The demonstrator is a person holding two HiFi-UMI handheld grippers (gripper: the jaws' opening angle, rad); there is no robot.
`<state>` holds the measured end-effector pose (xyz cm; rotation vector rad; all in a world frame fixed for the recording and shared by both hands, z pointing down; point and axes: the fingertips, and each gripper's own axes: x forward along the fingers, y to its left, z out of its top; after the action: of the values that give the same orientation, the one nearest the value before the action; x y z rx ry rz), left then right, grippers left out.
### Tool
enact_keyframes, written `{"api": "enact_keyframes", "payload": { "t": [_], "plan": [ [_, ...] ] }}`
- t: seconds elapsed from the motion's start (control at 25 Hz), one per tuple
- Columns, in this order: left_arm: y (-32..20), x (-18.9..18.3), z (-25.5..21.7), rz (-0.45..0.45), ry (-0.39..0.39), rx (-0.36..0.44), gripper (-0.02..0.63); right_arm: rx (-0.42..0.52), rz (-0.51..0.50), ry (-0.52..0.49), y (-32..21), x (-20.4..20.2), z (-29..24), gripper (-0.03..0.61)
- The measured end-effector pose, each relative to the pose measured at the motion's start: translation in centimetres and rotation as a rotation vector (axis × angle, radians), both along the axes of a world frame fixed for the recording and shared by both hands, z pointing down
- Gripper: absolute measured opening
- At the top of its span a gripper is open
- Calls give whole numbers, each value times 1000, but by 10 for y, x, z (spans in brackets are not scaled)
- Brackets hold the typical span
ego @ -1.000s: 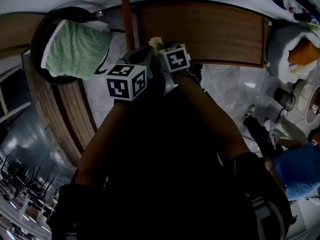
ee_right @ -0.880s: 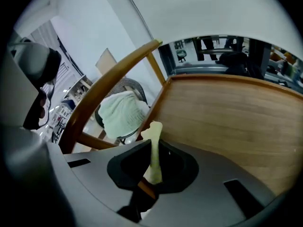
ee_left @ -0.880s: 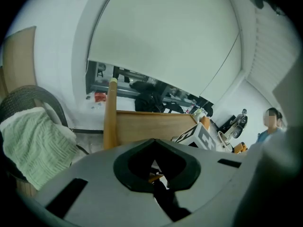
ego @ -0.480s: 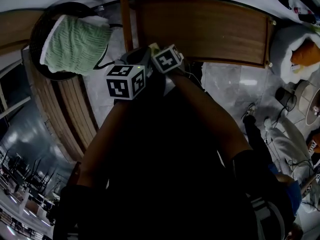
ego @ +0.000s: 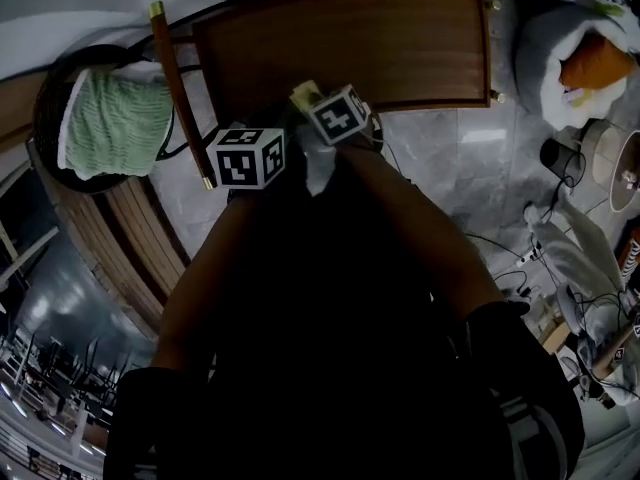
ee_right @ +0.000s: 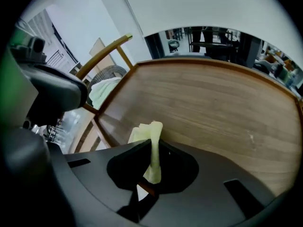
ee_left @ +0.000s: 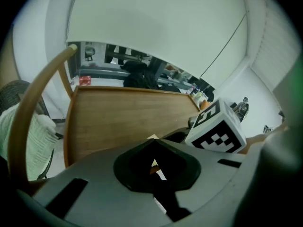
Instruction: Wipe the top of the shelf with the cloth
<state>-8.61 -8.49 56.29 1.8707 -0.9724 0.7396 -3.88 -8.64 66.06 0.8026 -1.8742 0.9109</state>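
The brown wooden shelf top [ego: 400, 48] lies just ahead of both grippers and fills the left gripper view [ee_left: 123, 117] and the right gripper view [ee_right: 213, 103]. My right gripper [ee_right: 152, 148] is shut on a pale yellow cloth [ee_right: 152, 131], and a short tuft of it sticks up past the jaws over the shelf's near left corner. In the head view the cloth [ego: 304, 93] shows in front of the right gripper [ego: 315, 106]. My left gripper [ee_left: 154, 143] is close beside it on the left [ego: 285, 133], jaws shut. A pale sliver shows at their tip; I cannot tell what it is.
A green towel [ego: 110, 123] lies on a dark round chair [ego: 50, 98] to the left, with a wooden rod [ego: 180, 93] slanting beside it. Wooden slats [ego: 130, 238] run along the lower left. A white bag with something orange [ego: 590, 63] and cables [ego: 500, 248] sit right on the marble floor.
The head view has swung, so the shelf, chair and rod sit further left and the rod slants. Both grippers stay close together, the cloth still in the right one.
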Motion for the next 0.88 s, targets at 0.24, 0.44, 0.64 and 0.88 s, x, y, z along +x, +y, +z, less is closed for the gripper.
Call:
{"api": "enact_keyframes", "payload": {
  "t": [0.24,0.44,0.64,0.88],
  "plan": [
    [0,82,21,98,1,-27,11,23,69,24,-3,79,-2,44],
    [-6,147,33,155,17,-30,11,50,135,59,-8,150,-4,44],
    [-13,199,35,192,30,-27,11,79,214,109,-13,226,-8,44],
    [-14,242,31,223,47,-21,11,107,314,183,-16,309,-14,44]
  ]
}}
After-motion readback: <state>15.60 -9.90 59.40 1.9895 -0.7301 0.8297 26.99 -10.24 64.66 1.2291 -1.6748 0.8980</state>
